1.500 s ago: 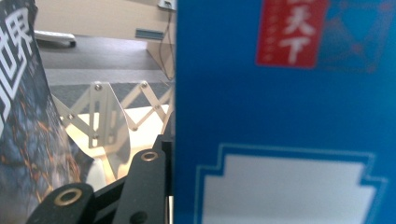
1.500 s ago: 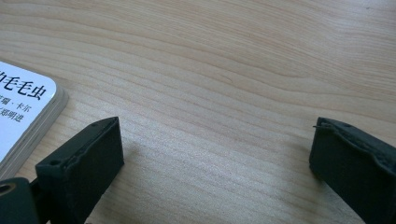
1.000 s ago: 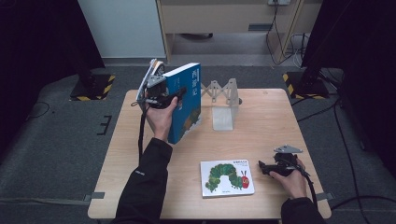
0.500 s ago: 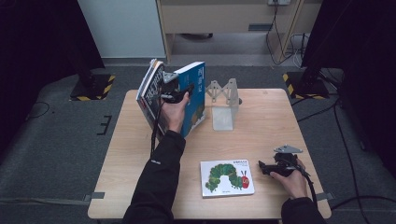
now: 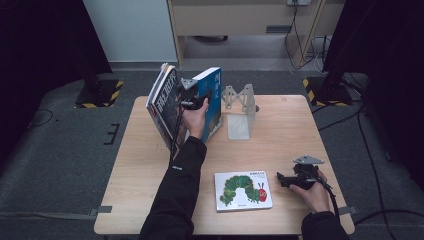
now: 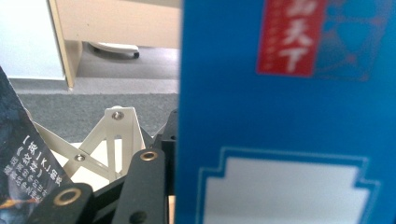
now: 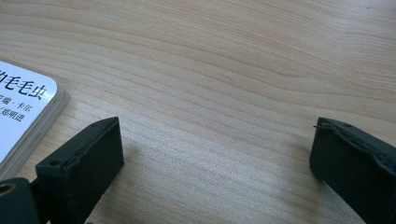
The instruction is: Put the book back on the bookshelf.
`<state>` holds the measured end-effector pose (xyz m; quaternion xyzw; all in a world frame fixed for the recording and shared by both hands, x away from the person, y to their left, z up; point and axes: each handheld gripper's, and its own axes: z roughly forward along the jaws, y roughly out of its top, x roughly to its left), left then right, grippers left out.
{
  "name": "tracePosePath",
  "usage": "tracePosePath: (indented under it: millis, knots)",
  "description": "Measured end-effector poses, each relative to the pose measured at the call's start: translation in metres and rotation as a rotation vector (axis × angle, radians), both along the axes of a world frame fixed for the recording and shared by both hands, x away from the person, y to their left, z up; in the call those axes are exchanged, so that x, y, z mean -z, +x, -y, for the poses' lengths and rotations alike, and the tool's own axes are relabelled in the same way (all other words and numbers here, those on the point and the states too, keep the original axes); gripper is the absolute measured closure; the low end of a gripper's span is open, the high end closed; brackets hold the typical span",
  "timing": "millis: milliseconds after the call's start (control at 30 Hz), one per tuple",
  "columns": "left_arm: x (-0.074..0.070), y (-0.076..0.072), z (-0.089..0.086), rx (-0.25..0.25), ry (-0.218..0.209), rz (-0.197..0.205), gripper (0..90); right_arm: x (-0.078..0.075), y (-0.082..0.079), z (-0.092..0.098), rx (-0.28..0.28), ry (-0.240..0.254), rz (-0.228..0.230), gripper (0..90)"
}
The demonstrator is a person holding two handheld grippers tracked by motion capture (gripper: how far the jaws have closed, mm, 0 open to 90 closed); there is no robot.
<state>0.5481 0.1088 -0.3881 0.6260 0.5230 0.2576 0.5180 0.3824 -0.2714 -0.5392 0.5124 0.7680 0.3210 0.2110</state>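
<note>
Blue book [image 5: 212, 102] and dark book [image 5: 164, 107], shifted right, upright in left hand-held gripper [image 5: 192, 100]

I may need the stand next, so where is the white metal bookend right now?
In the high view the white bookend stands at the table's far edge, just right of the blue book held in the left gripper.

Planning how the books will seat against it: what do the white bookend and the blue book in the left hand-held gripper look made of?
The white bookend looks like painted sheet metal: thin flat struts joined by visible rivets, matte off-white. The blue book looks like a paperback or card cover with a smooth, slightly glossy print; its thickness under the cover cannot be judged. The left hand-held gripper holds it tilted.
</note>
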Motion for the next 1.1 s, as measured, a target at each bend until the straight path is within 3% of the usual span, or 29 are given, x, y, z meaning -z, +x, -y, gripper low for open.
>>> tracePosePath:
  millis: [100, 233, 333, 533, 1100]
  knots:
    - [0.001, -0.002, -0.002, -0.004, -0.024, 0.000, 59.7, 0.000, 0.000, 0.000, 0.000, 0.000, 0.000, 2.9]
    - [0.004, -0.007, 0.003, -0.003, 0.029, 0.020, 58.9, 0.000, 0.000, 0.000, 0.003, 0.002, -0.001, 2.9]
    - [0.005, -0.012, 0.004, 0.000, 0.024, 0.030, 58.2, 0.000, 0.000, 0.000, 0.004, 0.002, -0.002, 2.9]
    - [0.009, -0.024, 0.004, 0.001, 0.055, 0.047, 58.3, 0.000, 0.000, -0.001, 0.004, 0.002, -0.001, 2.6]
    - [0.026, -0.060, -0.013, 0.014, 0.057, 0.082, 58.7, 0.000, -0.001, -0.001, 0.000, 0.004, -0.005, 2.2]
